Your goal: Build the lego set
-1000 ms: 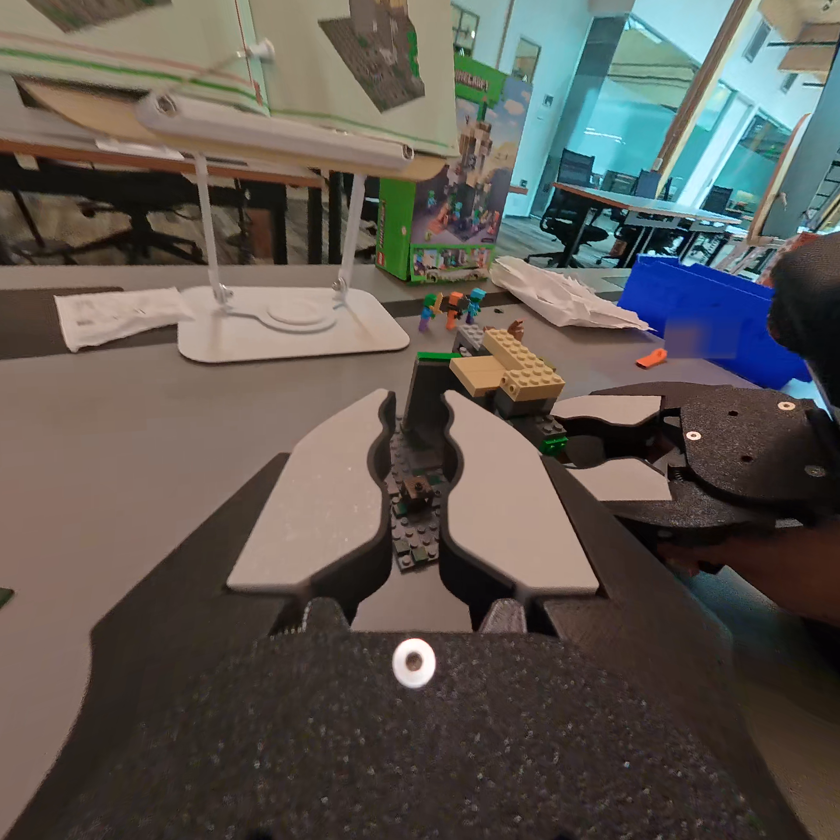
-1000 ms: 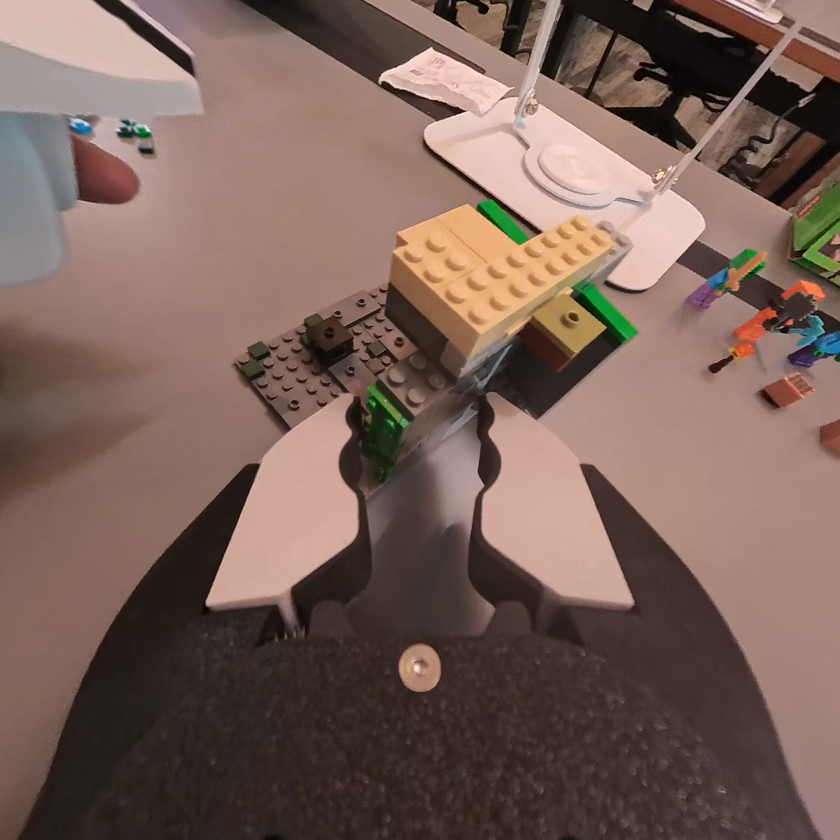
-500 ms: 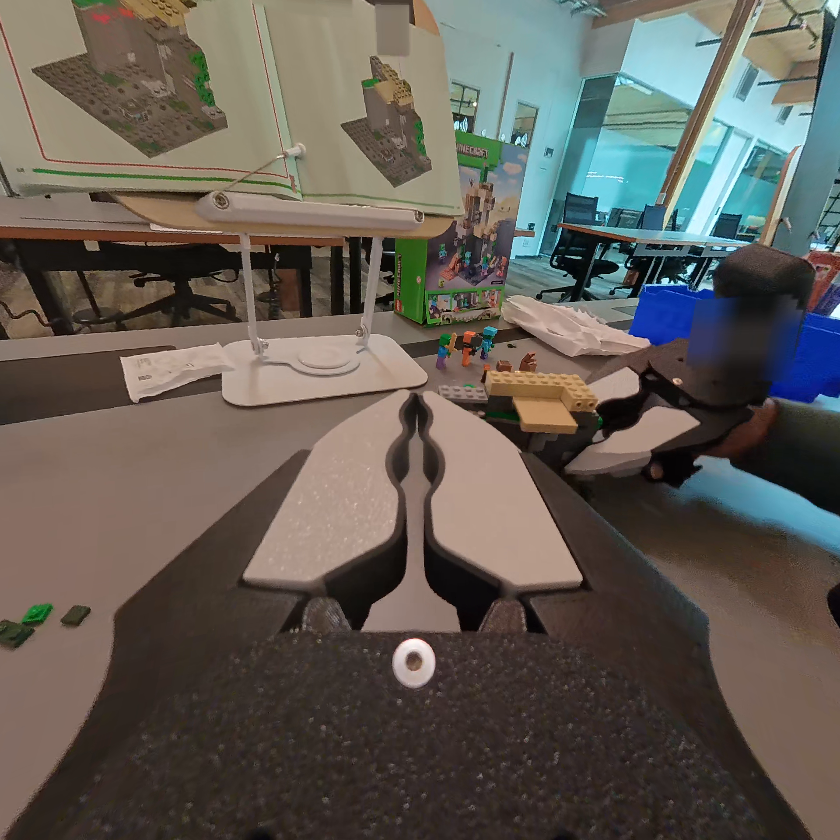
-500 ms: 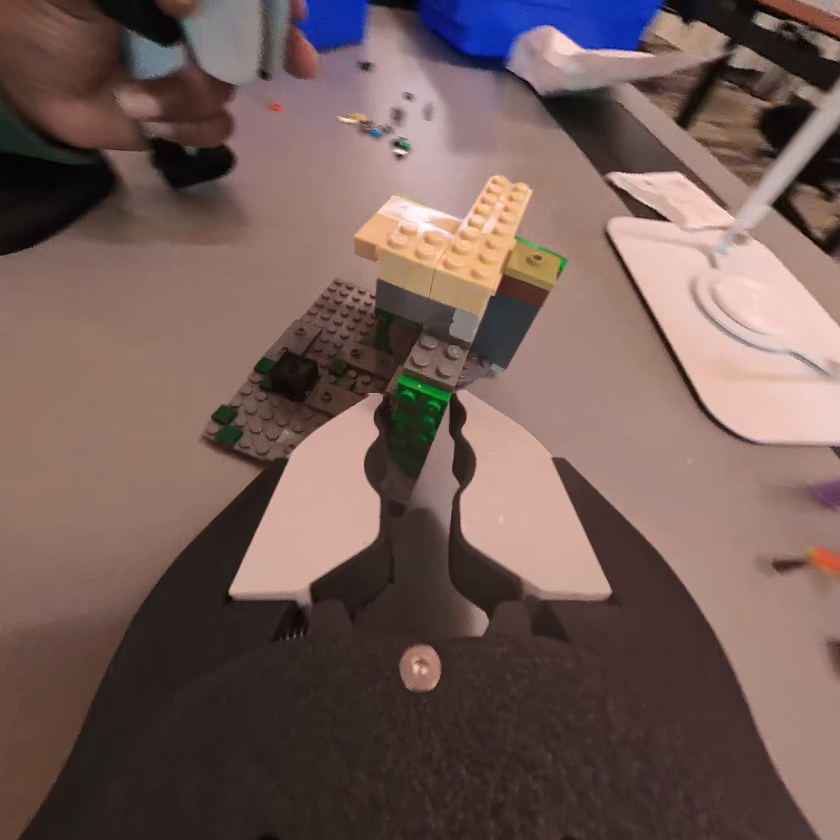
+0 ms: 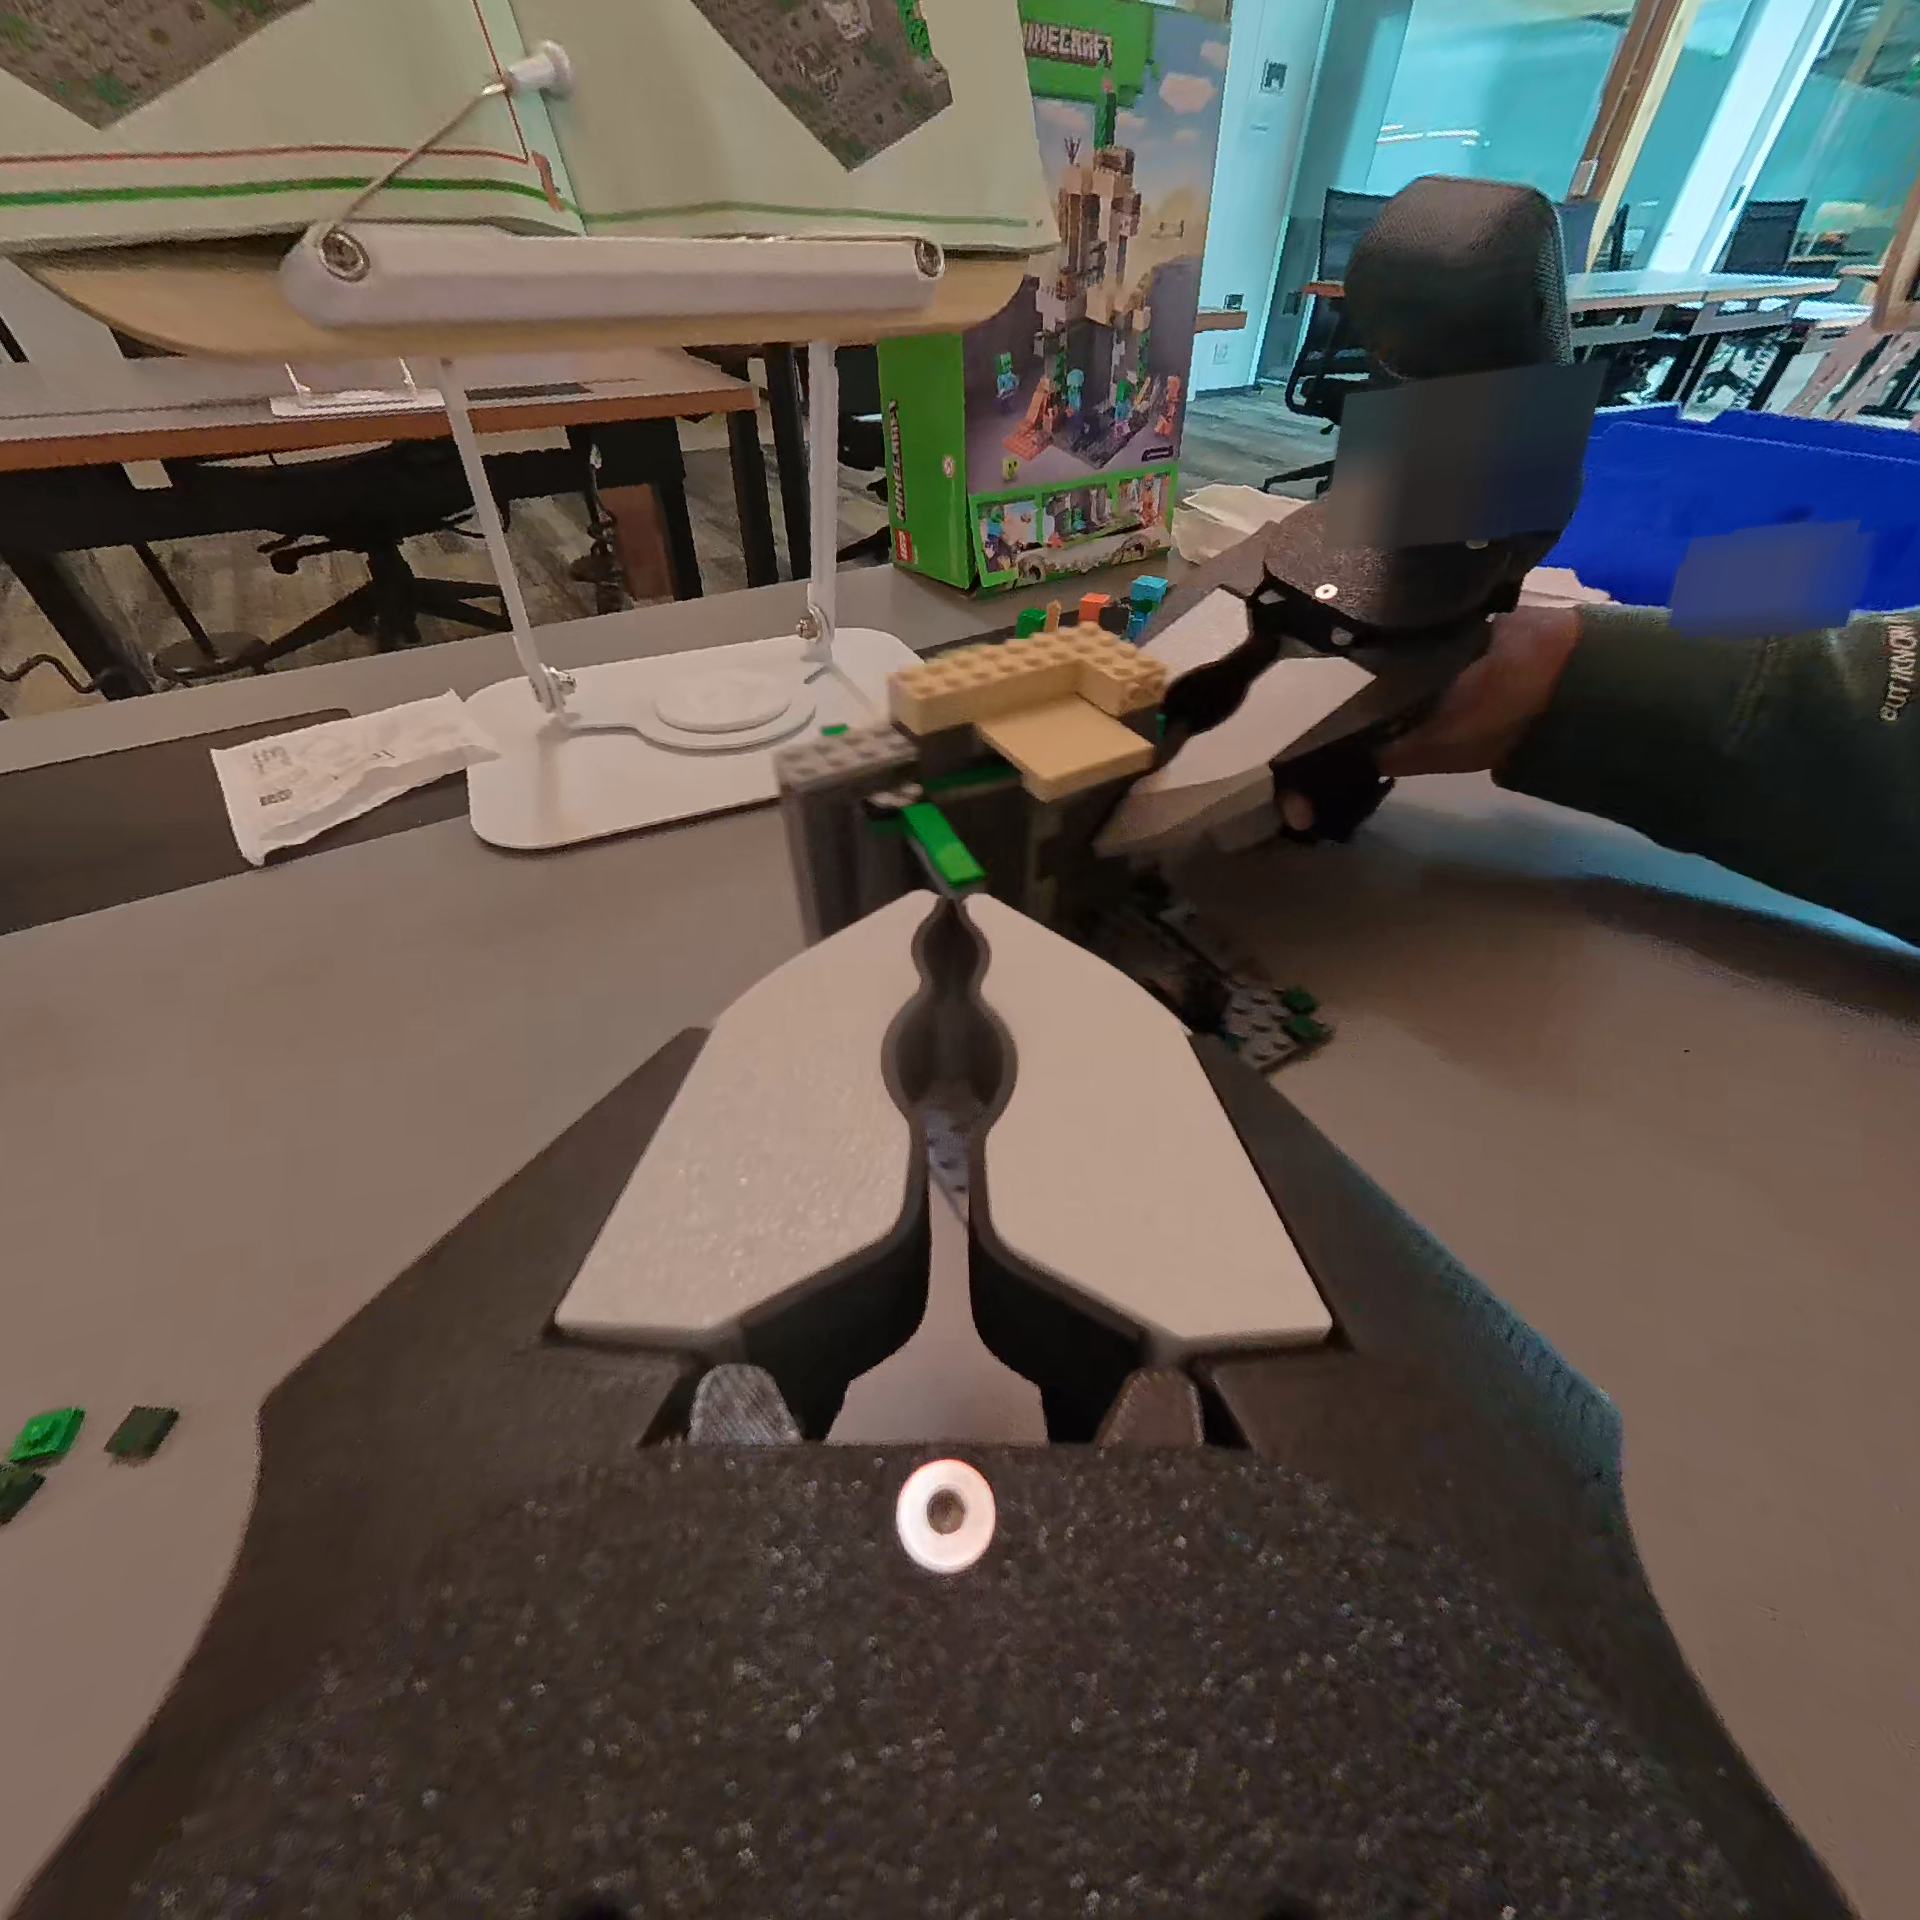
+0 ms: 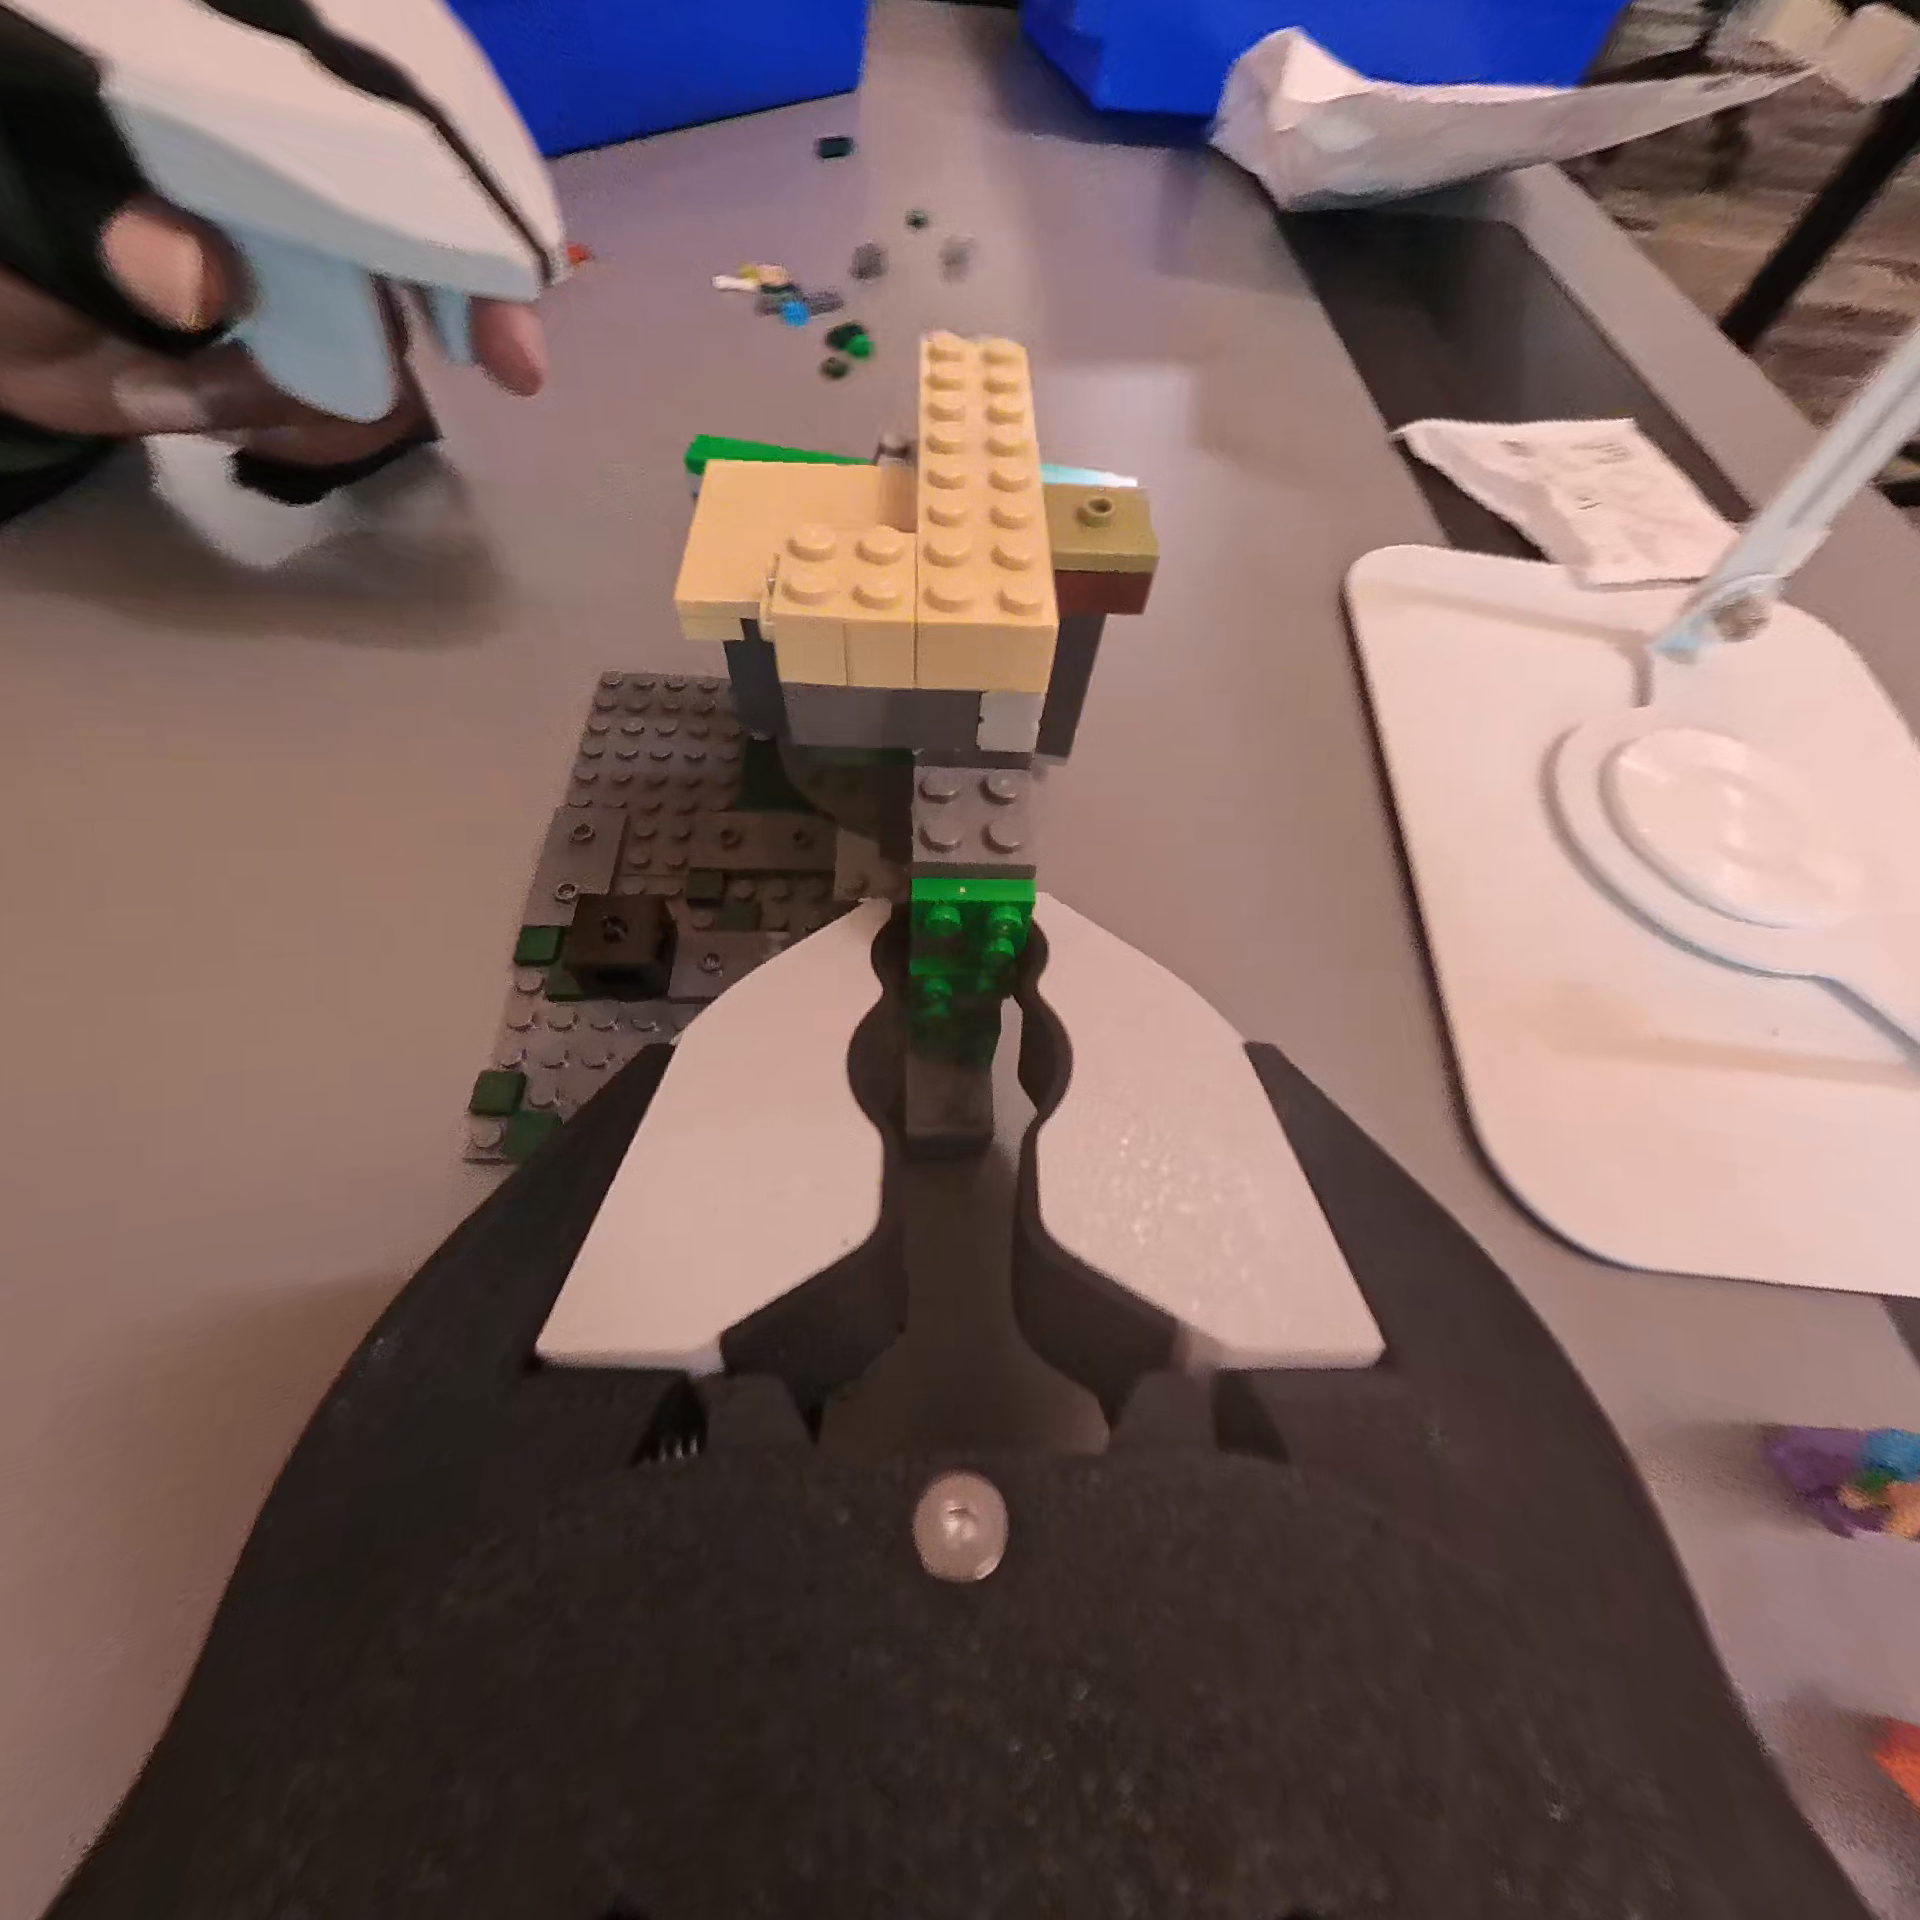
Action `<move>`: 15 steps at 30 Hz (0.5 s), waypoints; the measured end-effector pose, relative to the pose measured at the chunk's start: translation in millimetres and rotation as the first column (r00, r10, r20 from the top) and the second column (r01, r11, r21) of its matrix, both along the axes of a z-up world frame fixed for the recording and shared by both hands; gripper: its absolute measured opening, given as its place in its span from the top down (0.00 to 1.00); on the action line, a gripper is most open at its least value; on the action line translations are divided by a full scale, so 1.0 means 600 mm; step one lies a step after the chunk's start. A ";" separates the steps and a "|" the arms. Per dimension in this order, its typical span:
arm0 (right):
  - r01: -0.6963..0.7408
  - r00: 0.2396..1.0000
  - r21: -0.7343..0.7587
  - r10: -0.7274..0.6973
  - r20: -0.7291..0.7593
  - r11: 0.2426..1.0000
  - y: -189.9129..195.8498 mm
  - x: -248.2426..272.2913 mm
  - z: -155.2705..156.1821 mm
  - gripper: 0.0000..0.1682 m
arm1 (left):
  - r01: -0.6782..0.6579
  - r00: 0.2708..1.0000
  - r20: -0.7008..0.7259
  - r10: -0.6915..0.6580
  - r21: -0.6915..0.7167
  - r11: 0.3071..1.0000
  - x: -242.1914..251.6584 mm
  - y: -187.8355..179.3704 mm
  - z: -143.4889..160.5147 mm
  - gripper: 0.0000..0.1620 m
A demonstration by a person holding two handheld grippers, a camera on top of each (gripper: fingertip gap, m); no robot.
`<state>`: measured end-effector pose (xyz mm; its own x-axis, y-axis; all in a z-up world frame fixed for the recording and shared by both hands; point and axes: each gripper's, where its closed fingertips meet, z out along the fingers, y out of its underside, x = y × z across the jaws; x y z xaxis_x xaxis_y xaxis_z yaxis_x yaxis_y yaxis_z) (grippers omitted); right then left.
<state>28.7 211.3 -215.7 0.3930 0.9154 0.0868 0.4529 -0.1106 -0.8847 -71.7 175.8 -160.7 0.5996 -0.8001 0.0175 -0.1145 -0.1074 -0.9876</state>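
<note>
A: How far is the Lego build (image 6: 894, 623)?

B: I judge it about half done. A grey tower with tan bricks on top stands on the dark baseplate (image 6: 623, 748), mid-table. Loose pieces (image 6: 831, 301) wait near the far edge.

A: And the grippers?

B: The right gripper (image 6: 961, 914) is closed on the tower's green brick (image 6: 961, 956). The left gripper (image 5: 951, 909) has its fingertips together, apparently empty.

My left gripper (image 5: 948, 914) is pinched closed with its fingertips touching, while my right gripper (image 6: 956, 914), held level in my hand (image 5: 1455, 717), clamps a green brick stack (image 6: 961, 961).
</note>
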 end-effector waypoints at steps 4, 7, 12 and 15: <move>0.054 0.998 -0.018 -0.054 0.010 0.998 0.032 -0.018 -0.004 0.89 | 0.001 1.000 0.003 -0.001 -0.018 1.000 0.002 0.007 -0.004 1.00; 0.080 0.997 -0.021 -0.080 0.010 0.997 0.043 -0.032 -0.004 0.89 | -0.002 1.000 0.002 0.002 -0.009 1.000 0.000 0.005 -0.002 1.00; 0.177 0.984 -0.023 -0.177 0.012 0.984 0.046 -0.041 -0.005 0.89 | -0.021 1.000 0.013 0.021 -0.005 1.000 -0.010 0.007 0.004 1.00; 0.256 0.967 -0.005 -0.256 0.017 0.967 0.040 -0.042 -0.005 0.89 | -0.027 0.999 0.023 0.027 -0.001 1.000 -0.014 0.008 0.008 1.00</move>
<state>3.7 235.4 -218.4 0.6130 0.7851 0.0888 0.4229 -0.2311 -0.8762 -80.1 180.5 -155.8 0.6207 -0.7834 0.0323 -0.0886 -0.1110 -0.9899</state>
